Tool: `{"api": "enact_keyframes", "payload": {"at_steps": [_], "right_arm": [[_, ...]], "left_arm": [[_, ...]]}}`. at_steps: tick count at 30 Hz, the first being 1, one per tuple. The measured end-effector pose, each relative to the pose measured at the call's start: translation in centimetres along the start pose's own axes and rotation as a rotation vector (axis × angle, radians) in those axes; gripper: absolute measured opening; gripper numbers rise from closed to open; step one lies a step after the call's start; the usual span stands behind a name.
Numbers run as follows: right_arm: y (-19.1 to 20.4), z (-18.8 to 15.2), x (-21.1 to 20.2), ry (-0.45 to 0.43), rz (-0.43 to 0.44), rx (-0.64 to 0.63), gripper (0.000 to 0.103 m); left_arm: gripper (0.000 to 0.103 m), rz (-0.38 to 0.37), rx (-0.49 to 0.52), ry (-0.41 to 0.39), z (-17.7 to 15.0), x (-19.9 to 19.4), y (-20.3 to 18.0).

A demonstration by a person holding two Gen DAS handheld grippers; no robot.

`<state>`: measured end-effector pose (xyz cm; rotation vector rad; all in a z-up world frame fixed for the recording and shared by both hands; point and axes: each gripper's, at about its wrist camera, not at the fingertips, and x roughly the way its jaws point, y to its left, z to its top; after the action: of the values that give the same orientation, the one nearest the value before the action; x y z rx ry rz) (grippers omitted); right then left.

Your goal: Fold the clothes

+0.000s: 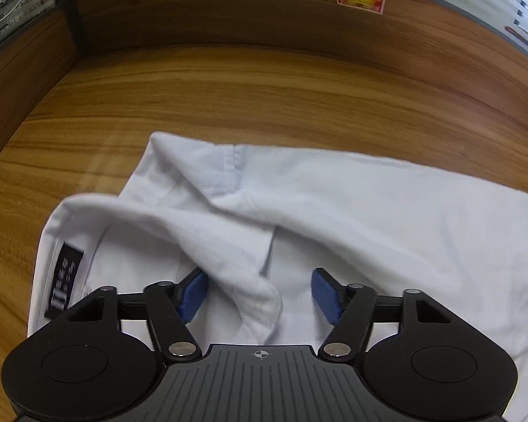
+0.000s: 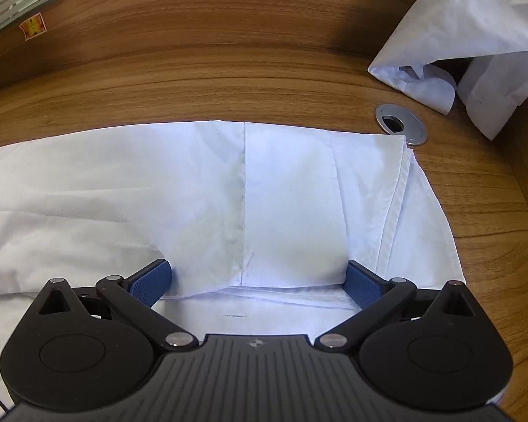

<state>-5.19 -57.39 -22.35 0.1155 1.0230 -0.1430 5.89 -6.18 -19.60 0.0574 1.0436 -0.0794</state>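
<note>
White cotton shirt lies flat on your brown wood-grain desk, its near edges cut off behind both tools. Your left gripper sits low over the collar, blue pads spread either side, gripping nothing. Your right gripper is spread wide over the hem end. Print on the dark neck label is too blurred to read.
</note>
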Motion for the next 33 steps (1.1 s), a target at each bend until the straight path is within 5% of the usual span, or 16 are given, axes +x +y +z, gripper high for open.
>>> {"api": "enact_keyframes", "payload": {"at_steps": [6, 33], "right_arm": [[0.3, 1.1, 0.8, -0.013, -0.019, 0.02, 0.103], [2.6, 5.0, 3.1, -0.036, -0.052, 0.063, 0.103]], "left_arm": [[0.057, -0.005, 0.008, -0.02, 1.8, 1.2, 0.2], [0.056, -0.048, 0.066, -0.082, 7.6, 5.8, 0.3]]}}
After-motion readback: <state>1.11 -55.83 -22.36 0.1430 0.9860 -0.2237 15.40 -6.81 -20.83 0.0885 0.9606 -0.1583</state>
